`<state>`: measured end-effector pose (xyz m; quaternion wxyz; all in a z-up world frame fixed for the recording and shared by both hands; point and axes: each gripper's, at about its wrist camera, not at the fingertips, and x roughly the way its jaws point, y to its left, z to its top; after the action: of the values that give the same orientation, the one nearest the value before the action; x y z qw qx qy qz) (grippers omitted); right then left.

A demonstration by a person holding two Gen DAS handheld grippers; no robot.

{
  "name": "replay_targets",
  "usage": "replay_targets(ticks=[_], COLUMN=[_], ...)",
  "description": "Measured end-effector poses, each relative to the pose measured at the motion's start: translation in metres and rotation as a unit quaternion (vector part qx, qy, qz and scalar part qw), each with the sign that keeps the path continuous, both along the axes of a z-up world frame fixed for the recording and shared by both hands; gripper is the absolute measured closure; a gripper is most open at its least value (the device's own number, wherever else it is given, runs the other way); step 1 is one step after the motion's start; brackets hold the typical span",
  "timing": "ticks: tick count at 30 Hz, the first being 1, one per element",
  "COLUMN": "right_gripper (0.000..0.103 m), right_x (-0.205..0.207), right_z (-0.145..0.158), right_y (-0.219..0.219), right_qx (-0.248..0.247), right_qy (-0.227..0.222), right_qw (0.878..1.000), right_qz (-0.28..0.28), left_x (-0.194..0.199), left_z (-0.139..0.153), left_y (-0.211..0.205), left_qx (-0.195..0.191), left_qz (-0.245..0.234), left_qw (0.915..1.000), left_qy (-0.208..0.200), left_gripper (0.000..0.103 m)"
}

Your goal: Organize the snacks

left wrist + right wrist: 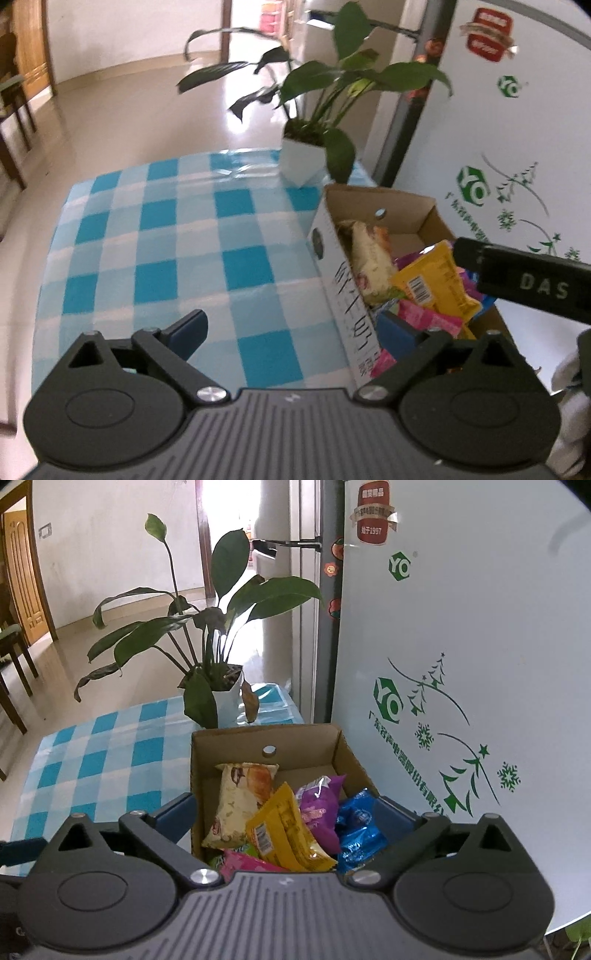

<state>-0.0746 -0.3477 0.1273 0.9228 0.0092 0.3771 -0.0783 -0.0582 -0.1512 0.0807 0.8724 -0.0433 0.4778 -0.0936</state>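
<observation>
An open cardboard box (295,746) stands on a blue-checked tablecloth (92,768) and holds several snack packets. Among them are a cream one (240,805), a yellow one (284,830), a purple one (321,812), a blue one (358,830) and a pink one (247,864). My right gripper (284,816) hovers open above the packets and grips nothing. My left gripper (291,332) is open too, straddling the box's white printed side (343,295). One finger is over the cloth, the other over the pink packet (428,317). The yellow packet (436,284) leans on the cream one (369,258).
A potted plant (225,701) in a white pot stands just behind the box. A white fridge door (461,664) with green logos rises close on the right. Bare tablecloth (166,258) lies left of the box. The right gripper's black body (535,288) reaches in from the right.
</observation>
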Motion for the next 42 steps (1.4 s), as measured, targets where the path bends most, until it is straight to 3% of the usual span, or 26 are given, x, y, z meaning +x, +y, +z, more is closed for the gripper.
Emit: replay_targets(ticks=[5, 11, 15, 28, 42], right_gripper=[0.0, 0.0, 0.0, 0.0, 0.0], right_x=[-0.007, -0.012, -0.018, -0.019, -0.018], right_z=[-0.003, -0.008, -0.008, -0.01, -0.01], right_y=[-0.007, -0.01, -0.012, -0.017, -0.014], right_qx=[0.004, -0.031, -0.048, -0.033, -0.043], right_qy=[0.016, 0.041, 0.045, 0.059, 0.059], right_qw=[1.0, 0.999, 0.998, 0.997, 0.997], right_qz=[0.002, 0.007, 0.018, 0.022, 0.022], left_x=[-0.009, -0.02, -0.022, -0.023, -0.022], left_z=[0.001, 0.005, 0.005, 0.003, 0.012], left_y=[-0.006, -0.027, -0.031, -0.033, -0.03], left_qx=[0.022, 0.078, 0.082, 0.099, 0.115], left_qz=[0.026, 0.011, 0.022, 0.048, 0.052], left_qw=[0.9993, 0.9969, 0.9963, 0.9937, 0.992], left_qy=[0.015, 0.002, 0.007, 0.021, -0.003], left_gripper=[0.005, 0.005, 0.005, 0.005, 0.005])
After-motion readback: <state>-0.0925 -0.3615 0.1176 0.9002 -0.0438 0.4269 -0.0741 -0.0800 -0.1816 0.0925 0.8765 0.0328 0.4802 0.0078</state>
